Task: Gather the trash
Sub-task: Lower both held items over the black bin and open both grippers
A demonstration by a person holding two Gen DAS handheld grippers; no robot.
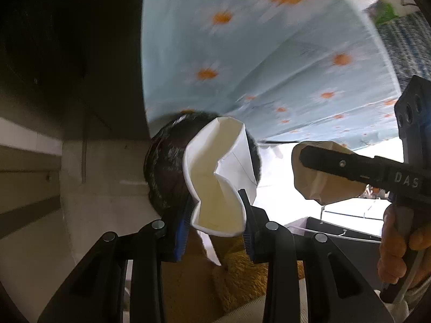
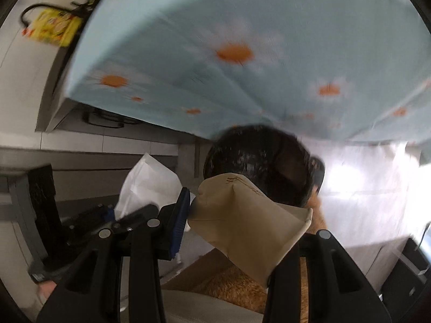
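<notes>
A crushed white paper cup (image 1: 215,177) sits between the blue pads of my left gripper (image 1: 215,210), which is shut on it. Just beyond the cup is the dark round mouth of a black-lined trash bin (image 1: 164,167), low beside the table. My right gripper (image 2: 243,212) is shut on a crumpled brown paper cup (image 2: 256,231), held over the same bin (image 2: 256,156). In the left wrist view the brown cup (image 1: 323,188) hangs to the right of the white one. In the right wrist view the white cup (image 2: 145,183) shows at the left.
A table with a light blue daisy tablecloth (image 1: 269,53) overhangs the bin. A yellow bag (image 2: 54,27) lies on the floor at the far left. Orange fuzzy fabric (image 1: 242,274) is below the grippers. A hand (image 1: 396,242) holds the right gripper's handle.
</notes>
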